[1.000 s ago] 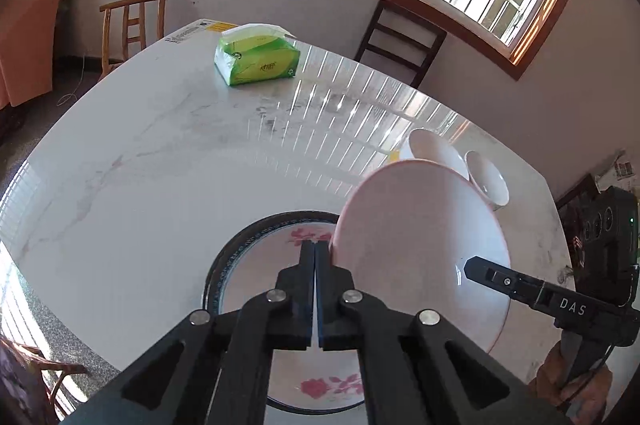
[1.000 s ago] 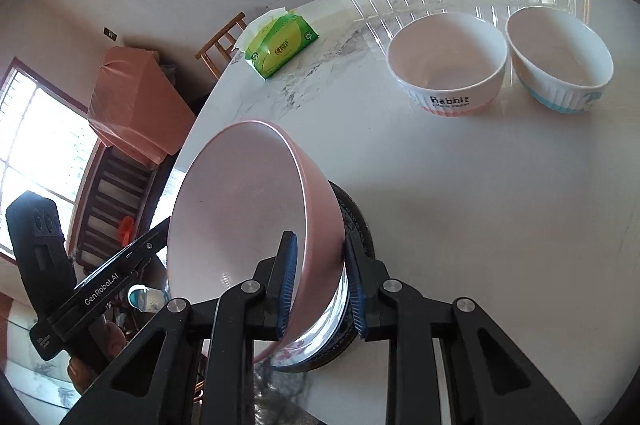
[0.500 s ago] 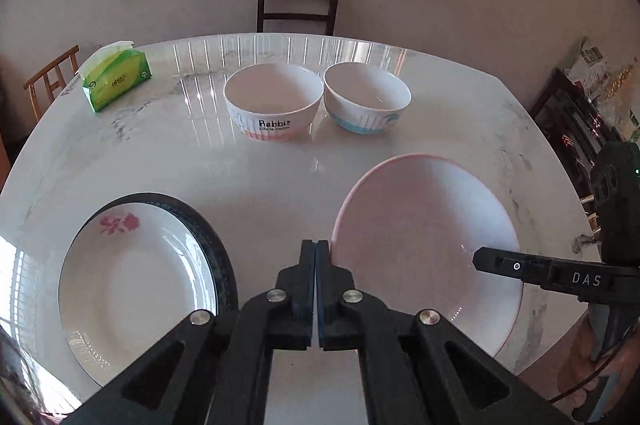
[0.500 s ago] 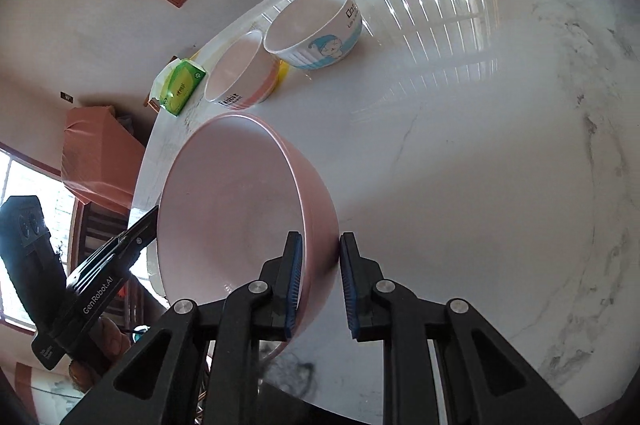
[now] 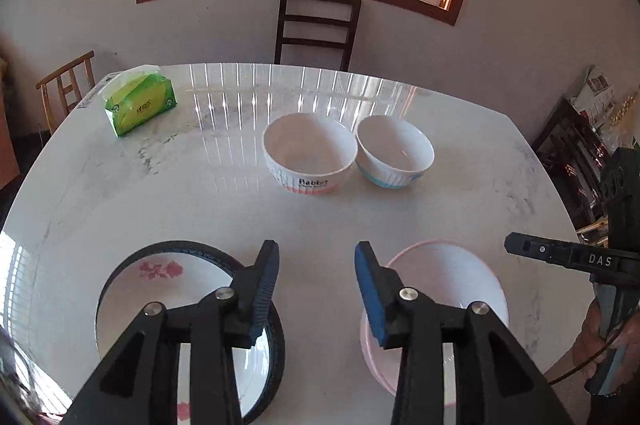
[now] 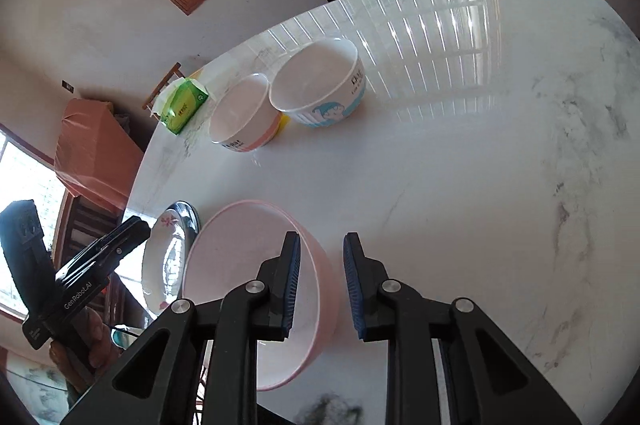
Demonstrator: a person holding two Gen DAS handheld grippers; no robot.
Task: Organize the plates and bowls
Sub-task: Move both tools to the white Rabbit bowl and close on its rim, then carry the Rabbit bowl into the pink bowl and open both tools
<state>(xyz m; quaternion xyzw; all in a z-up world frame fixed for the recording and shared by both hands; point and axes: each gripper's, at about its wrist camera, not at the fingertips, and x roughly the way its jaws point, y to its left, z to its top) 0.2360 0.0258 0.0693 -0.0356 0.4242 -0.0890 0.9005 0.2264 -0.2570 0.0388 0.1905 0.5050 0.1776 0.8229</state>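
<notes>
Pink bowl has landed at the table's near edge, beside the plate. The right gripper pinches its rim to steady it. The left gripper is opening, empty.

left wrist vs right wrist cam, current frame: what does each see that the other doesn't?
Left wrist only: the left gripper with jaws opening and nothing between them, the Rabbit bowl with its full lettering, a cluttered dark shelf at right.
Right wrist only: the right gripper straddling the wall of the pink bowl, the cartoon figure on the blue-banded bowl, an orange-covered object by the wall.
Both: marble table, flowered plate, all three bowls, tissue pack.
</notes>
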